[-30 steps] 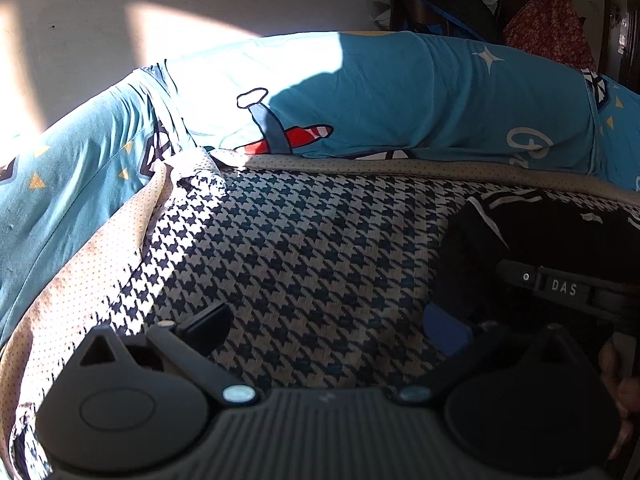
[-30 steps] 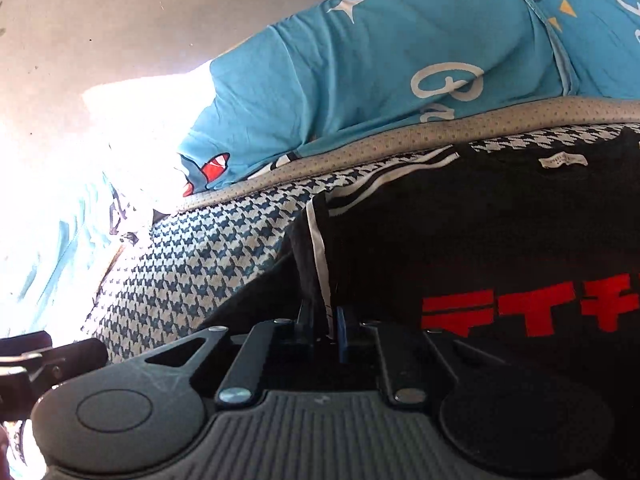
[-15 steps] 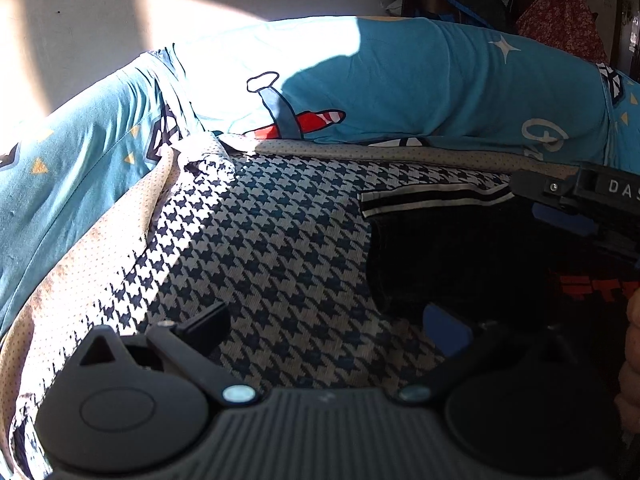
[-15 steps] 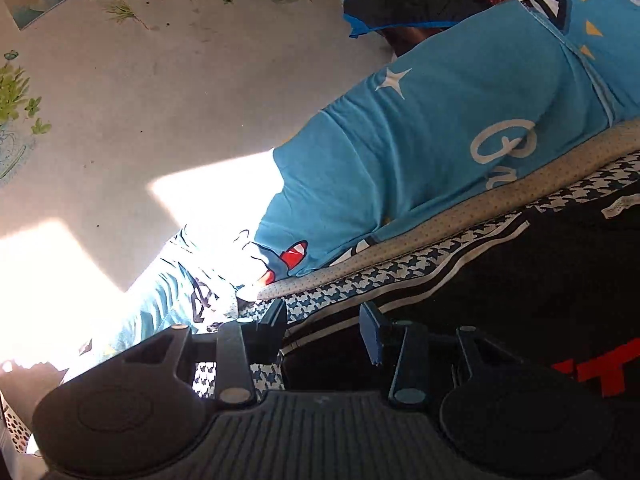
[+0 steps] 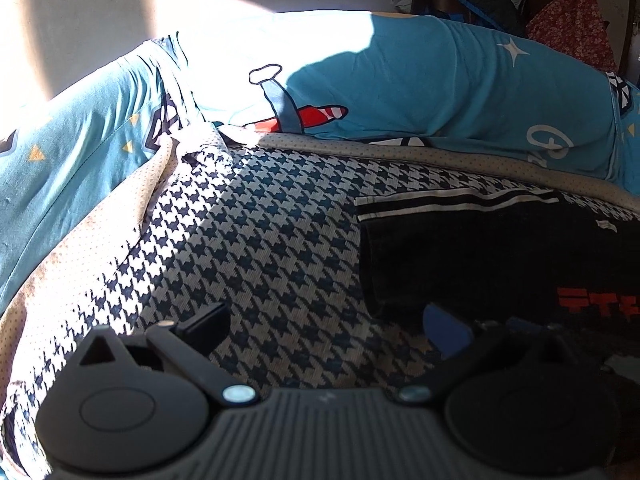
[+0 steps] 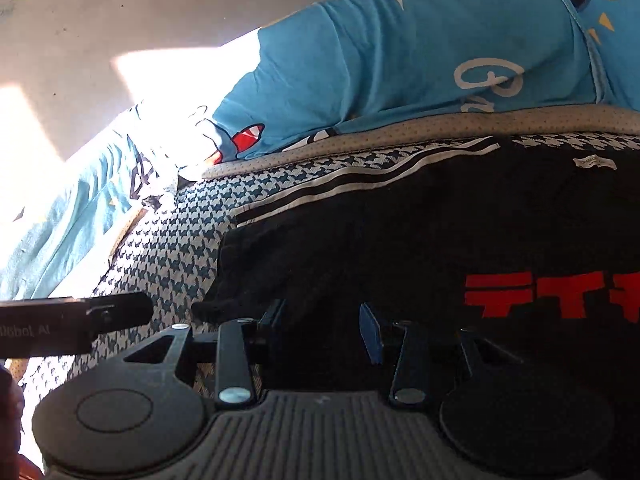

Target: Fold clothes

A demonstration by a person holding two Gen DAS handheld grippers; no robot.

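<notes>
A black T-shirt (image 5: 480,256) with red characters and a white-striped sleeve lies flat on the houndstooth sheet (image 5: 260,240) of a bed. My left gripper (image 5: 328,320) is open just above the sheet, its blue right pad close to the shirt's left edge, nothing between the fingers. In the right wrist view the black T-shirt (image 6: 400,240) fills the right half. My right gripper (image 6: 322,316) hovers over its near left corner with the jaws apart and no cloth pinched. The left gripper's body (image 6: 72,320) shows at the left edge there.
A blue cartoon-print quilt (image 5: 440,80) is rolled along the far side and left of the bed, against a pale sunlit wall (image 5: 120,8). A dotted beige border (image 5: 400,152) runs under it. Dark and red clothes (image 5: 568,20) are piled at the back right.
My right gripper was shut on the shirt's edge, then let go and opened; the striped sleeve now lies spread out. The right gripper has left the left wrist view.
</notes>
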